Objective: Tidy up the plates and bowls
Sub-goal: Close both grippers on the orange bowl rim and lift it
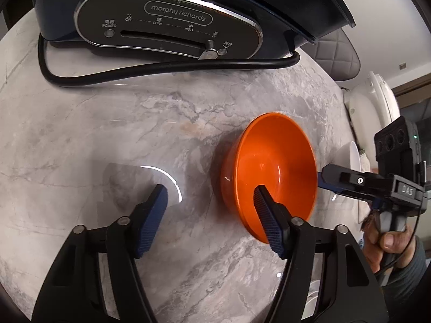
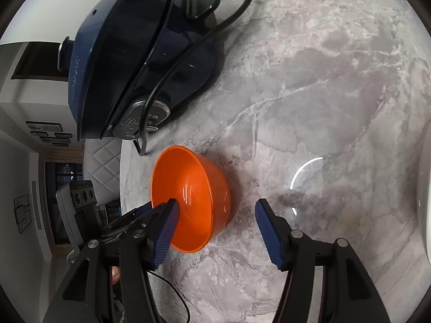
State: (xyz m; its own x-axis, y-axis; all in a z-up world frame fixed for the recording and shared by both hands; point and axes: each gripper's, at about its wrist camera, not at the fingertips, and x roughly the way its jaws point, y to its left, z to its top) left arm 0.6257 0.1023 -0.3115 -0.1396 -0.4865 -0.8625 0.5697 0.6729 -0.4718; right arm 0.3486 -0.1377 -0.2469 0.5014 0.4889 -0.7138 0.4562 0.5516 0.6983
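marble table [image 1: 107, 123] fills both views. big navy morphy richards cooker [image 1: 172, 13] at the far edge, its black cord [image 1: 161, 68] looped on the stone in front of it. the one task item up close is the orange bowl [image 1: 272, 172], upright on the table, sitting between my two claws and well short of the cooker.

left gripper [image 1: 212, 220]: jaws wide apart, nothing in them. its right finger overlaps the bowl's near rim in the left view; touching or just in front, can't tell. right gripper [image 2: 215, 231]: also spread, empty, bowl beside its left finger.

my read: approach step on the bowl, no grasp yet. next move needs one claw to straddle the rim wall, one finger inside and one outside, then close. glazed, so likely slippery; bite deep.

left view only: a white plate or bowl edge [image 1: 353, 156] past the right gripper body, maybe the stack target, too clipped to say. also my right hand [image 1: 388, 245] on the trigger. right view only: the cooker's side and lid handle, and a pale rim [image 2: 424, 202] at the right edge, unclear what.
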